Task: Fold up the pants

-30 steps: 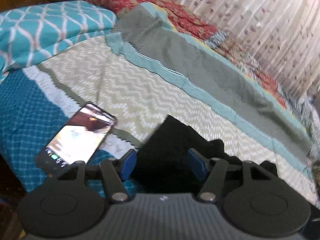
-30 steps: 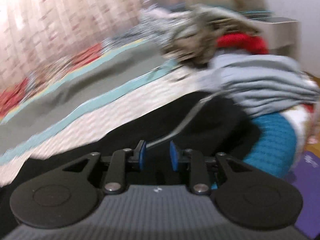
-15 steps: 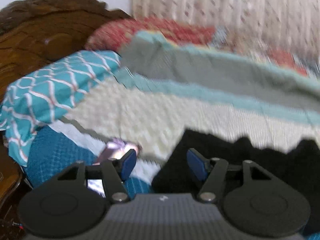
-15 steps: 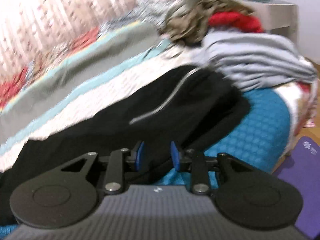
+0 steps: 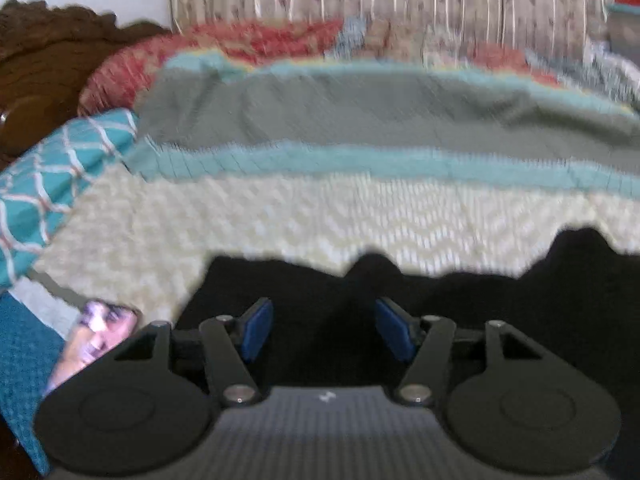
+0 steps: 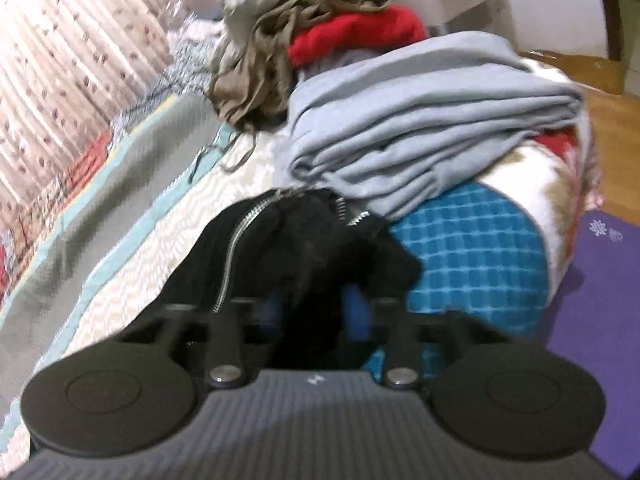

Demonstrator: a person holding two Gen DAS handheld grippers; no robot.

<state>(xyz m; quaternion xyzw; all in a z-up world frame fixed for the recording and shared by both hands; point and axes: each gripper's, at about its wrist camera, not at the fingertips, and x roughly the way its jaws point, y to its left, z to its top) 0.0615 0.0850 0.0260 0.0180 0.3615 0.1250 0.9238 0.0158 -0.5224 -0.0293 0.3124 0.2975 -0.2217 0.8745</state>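
Note:
Black pants (image 5: 460, 304) lie along the near edge of a bed with a cream zigzag cover (image 5: 304, 216). My left gripper (image 5: 324, 330) is open, its blue pads apart just above the black cloth near the pants' left end. In the right wrist view the pants (image 6: 280, 248) show a silver zip and a bunched end. My right gripper (image 6: 312, 314) has black cloth between its blue pads; the view is blurred, and the pads look close on the cloth.
A phone (image 5: 94, 338) lies on the bed left of the pants. A teal pillow (image 5: 52, 176) and wooden headboard (image 5: 48, 80) are at left. Folded grey cloth (image 6: 420, 120) and a clothes pile (image 6: 320, 36) sit beyond the pants. A purple mat (image 6: 600, 320) lies on the floor.
The left gripper has swung right and lower over the pants, still open. The right gripper has moved toward the zip end, and black cloth now sits between its pads.

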